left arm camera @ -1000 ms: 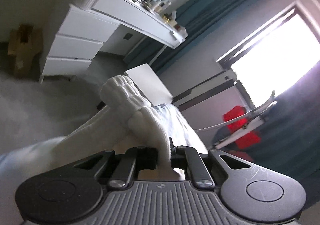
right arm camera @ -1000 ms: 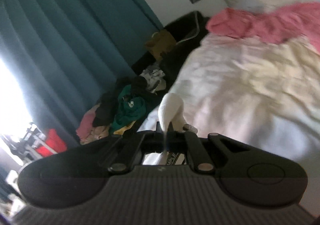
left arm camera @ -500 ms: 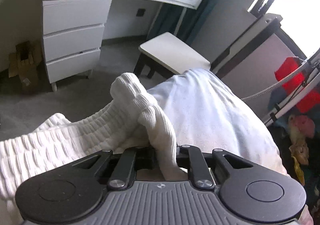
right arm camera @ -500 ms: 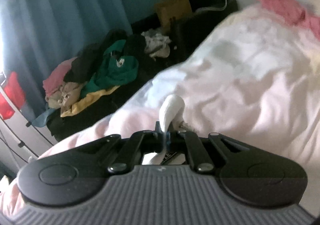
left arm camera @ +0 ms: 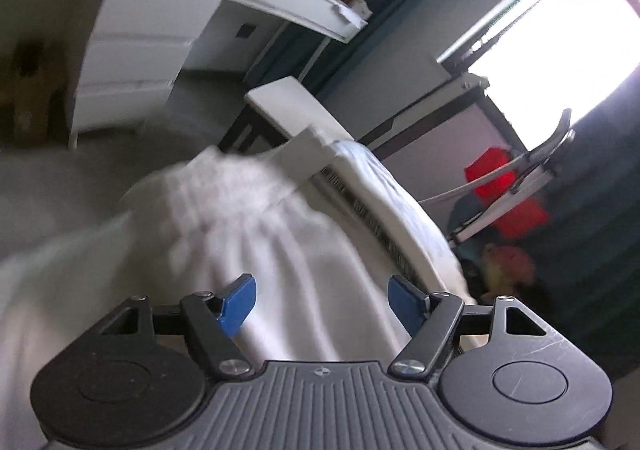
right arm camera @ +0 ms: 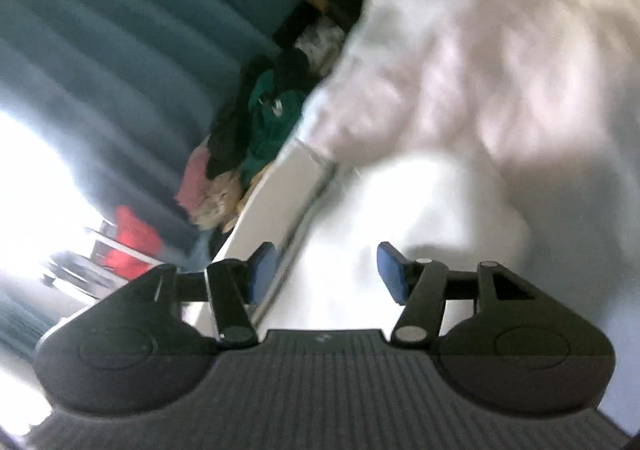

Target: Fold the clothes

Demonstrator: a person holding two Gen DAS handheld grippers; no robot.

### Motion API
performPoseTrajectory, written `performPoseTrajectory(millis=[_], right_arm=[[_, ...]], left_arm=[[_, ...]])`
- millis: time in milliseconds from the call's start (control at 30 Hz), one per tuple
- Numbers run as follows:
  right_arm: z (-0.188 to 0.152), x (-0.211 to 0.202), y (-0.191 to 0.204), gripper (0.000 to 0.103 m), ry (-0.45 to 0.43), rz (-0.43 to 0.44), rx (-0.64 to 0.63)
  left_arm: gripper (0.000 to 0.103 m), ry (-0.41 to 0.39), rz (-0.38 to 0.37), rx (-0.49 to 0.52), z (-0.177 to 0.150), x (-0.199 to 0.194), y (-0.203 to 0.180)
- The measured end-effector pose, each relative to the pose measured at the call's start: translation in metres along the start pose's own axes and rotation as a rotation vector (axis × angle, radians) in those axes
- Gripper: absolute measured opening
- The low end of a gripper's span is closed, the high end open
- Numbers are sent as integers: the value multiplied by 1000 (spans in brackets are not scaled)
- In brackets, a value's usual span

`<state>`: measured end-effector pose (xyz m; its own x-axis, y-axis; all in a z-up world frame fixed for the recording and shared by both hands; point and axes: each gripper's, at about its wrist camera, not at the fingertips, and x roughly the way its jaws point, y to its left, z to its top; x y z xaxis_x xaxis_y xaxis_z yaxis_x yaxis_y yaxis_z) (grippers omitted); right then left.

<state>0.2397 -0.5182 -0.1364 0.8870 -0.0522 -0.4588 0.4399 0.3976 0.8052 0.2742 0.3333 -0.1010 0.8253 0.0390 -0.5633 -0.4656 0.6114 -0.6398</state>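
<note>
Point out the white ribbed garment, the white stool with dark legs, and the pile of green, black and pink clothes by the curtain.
White ribbed garment (left arm camera: 256, 217), left wrist view: its gathered ribbed middle.
White stool with dark legs (left arm camera: 288, 105), left wrist view: its flat seat.
Pile of green, black and pink clothes (right arm camera: 272, 117), right wrist view: the green piece.

A home bedroom: bed (right arm camera: 500, 49), teal curtains (right arm camera: 120, 29), white dresser (left arm camera: 132, 61).

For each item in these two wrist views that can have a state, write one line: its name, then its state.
Left claw: open, jaws have just been opening, pads clear of the cloth.
Right claw: open, jaws have just been opening, nothing pinched.
White garment: released, rumpled, lying on the bed.
Clothes pile: unfolded, heaped beside the bed.
Curtain: drawn partly, window glare at left.
</note>
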Motion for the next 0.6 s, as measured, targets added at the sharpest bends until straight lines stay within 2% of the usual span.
performPoseTrajectory(millis=[133,200,267,367,400,500,567,600], right_arm=[[-25,-27,-32,59,107,66,126],[-35,-27,-32,59,161,95,105],[-45,-19,-26,58,217,69,58],[-62,3,-25,57,272,45,62],[-65,9,-24,56,261,33,64],[-64,22,-27,56,122,85,118],[-57,31,-30,54,21,106,150],[-52,37,-31,49,-23,98,155]], left_arm=[[74,72,60,-84,-16,-26,37],[74,81,58,-86,-22,-30,49],[73,93,51,-117,-26,-22,61],[66,34,36,-173,-23,-5,73],[60,-3,52,-170,-20,-1,73],[51,-79,70,-166,-5,15,68],[49,-85,99,-197,8,30,71],[44,-84,113,-222,13,37,74]])
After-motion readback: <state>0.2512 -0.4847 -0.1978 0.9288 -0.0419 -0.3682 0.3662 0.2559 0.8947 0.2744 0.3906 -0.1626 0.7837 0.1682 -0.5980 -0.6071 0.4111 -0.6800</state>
